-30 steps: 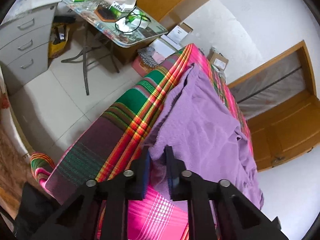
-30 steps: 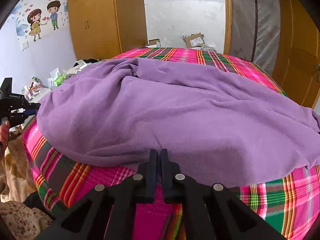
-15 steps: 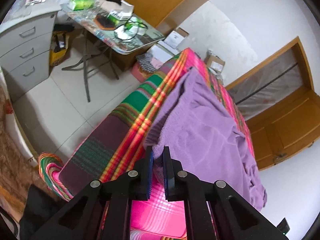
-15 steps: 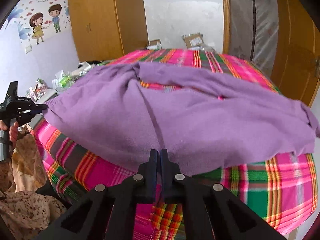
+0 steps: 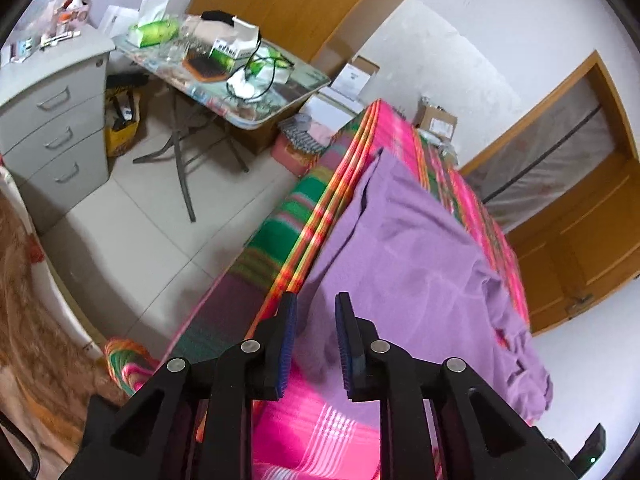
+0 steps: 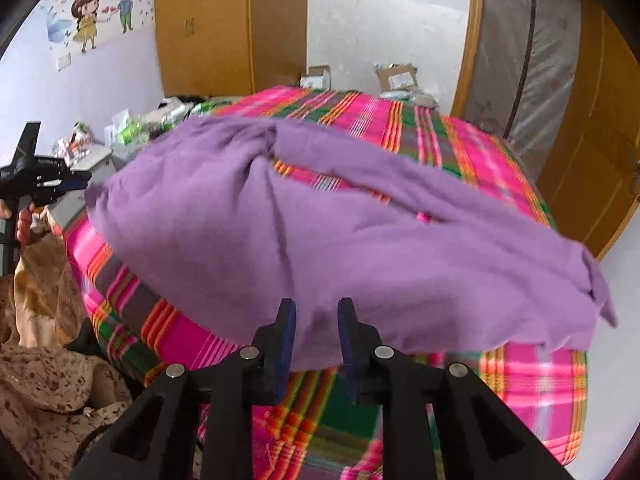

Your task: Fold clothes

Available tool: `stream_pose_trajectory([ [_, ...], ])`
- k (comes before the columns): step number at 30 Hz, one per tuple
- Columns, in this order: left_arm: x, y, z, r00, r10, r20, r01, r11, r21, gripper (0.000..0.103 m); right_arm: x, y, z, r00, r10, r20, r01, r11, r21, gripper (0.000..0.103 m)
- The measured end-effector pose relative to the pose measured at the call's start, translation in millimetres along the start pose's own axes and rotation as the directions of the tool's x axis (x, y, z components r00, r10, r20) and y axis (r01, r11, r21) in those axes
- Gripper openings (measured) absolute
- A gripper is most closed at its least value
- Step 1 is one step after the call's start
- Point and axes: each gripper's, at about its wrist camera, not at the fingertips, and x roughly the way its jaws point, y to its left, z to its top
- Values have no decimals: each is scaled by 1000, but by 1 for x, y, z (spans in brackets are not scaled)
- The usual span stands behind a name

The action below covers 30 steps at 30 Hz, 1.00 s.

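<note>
While both sets of jaws stand a little apart, having just been opening, the left hand-held gripper frames the near corner of the purple garment between its blue pads, which do not press on the cloth. The right hand-held gripper does the same at the garment's near hem, with the fabric edge showing in the gap and neither pad pinching it. That purple garment lies spread across the top of a bed covered in a bright pink, green and orange plaid sheet, its near edge reaching the bed's front edge and one end hanging crumpled toward the right side. A fold runs across its far part, leaving a strip of plaid showing through. At the left of the right wrist view, a person's hand grips the black handle of the left tool beside the garment's corner, above patterned brown fabric. Beyond the bed's left side, a tiled floor carries a grey drawer unit and a folding table cluttered with boxes, cables and tissues. Farther back stand a wooden wardrobe, cardboard boxes against a white wall, and a wrapped mattress leaning by a wooden door.
</note>
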Motion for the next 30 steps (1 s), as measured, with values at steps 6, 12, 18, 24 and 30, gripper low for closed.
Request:
stream_pose_trajectory([
  [6, 1, -32, 32, 999, -11, 30, 8, 997, 76, 23, -3, -8, 55, 998, 1, 64, 2, 999, -38, 22],
  [12, 14, -81, 76, 1000, -9, 30, 2, 978, 210, 26, 1, -11, 138, 988, 22, 150, -3, 992, -129, 22],
  [18, 56, -124, 123, 1000, -1, -22, 7, 951, 311, 27, 45, -31, 206, 991, 27, 129, -8, 990, -144, 22],
  [24, 115, -150, 149, 995, 65, -75, -28, 909, 417, 33, 117, -53, 250, 991, 130, 40, -123, 982, -143, 22],
  [30, 175, -148, 150, 970, 189, -151, -89, 860, 502, 40, 189, -54, 244, 991, 106, -85, -121, 971, -206, 23],
])
